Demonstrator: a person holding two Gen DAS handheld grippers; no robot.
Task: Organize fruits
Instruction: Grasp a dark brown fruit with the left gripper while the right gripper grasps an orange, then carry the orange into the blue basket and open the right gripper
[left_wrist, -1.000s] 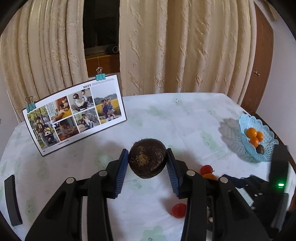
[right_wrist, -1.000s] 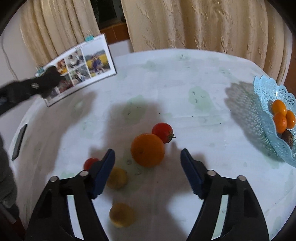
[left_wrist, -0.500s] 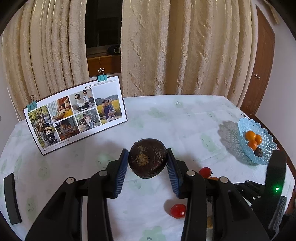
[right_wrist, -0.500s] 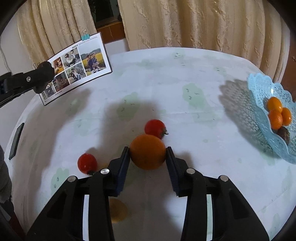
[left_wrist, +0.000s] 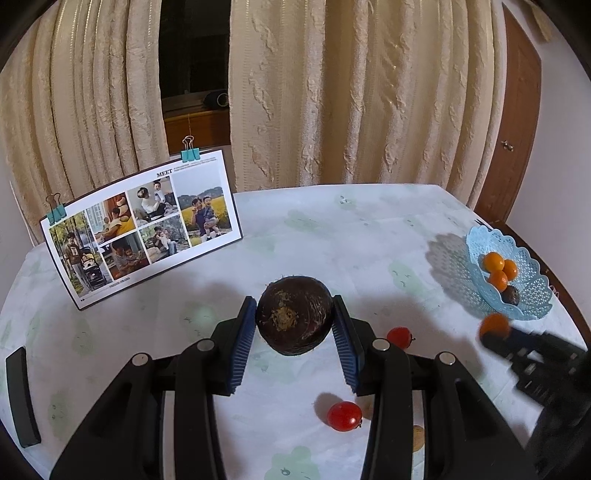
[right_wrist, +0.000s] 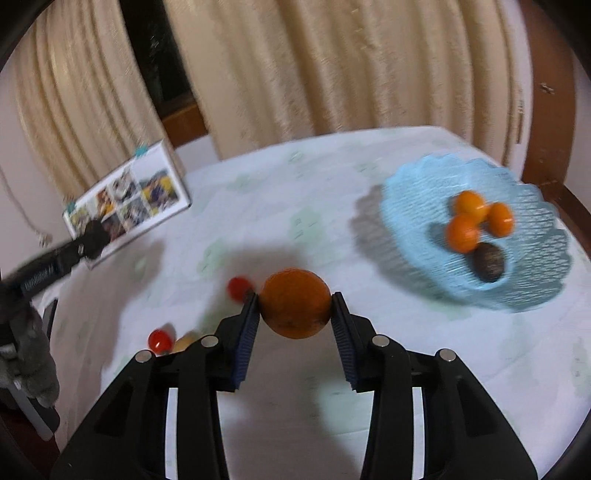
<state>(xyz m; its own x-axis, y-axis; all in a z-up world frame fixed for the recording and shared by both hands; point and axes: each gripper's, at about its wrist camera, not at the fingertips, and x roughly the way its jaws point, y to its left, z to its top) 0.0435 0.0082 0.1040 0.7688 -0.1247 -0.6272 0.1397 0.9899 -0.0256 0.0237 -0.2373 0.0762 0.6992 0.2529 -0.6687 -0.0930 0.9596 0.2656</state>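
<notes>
My left gripper (left_wrist: 294, 325) is shut on a dark brown round fruit (left_wrist: 294, 319), held above the table. My right gripper (right_wrist: 294, 306) is shut on an orange (right_wrist: 294, 302), lifted off the cloth; it also shows at the right of the left wrist view as the orange (left_wrist: 495, 325) in a blurred black tool. A light blue lace basket (right_wrist: 413, 206) holds three small oranges (right_wrist: 463, 230) and one dark fruit (right_wrist: 488, 263). Two red tomatoes (left_wrist: 344, 416) (left_wrist: 399, 336) and a yellowish fruit (right_wrist: 184, 341) lie on the table.
A photo board (left_wrist: 144, 225) with teal clips stands at the back left. A black flat object (left_wrist: 20, 397) lies at the left table edge. Cream curtains hang behind; a wooden door is at the right. A grey sleeve (right_wrist: 26, 350) shows at left.
My right gripper shut on the orange, lifted it off the table and carried it right toward the blue basket. The left gripper kept still with the dark fruit.
</notes>
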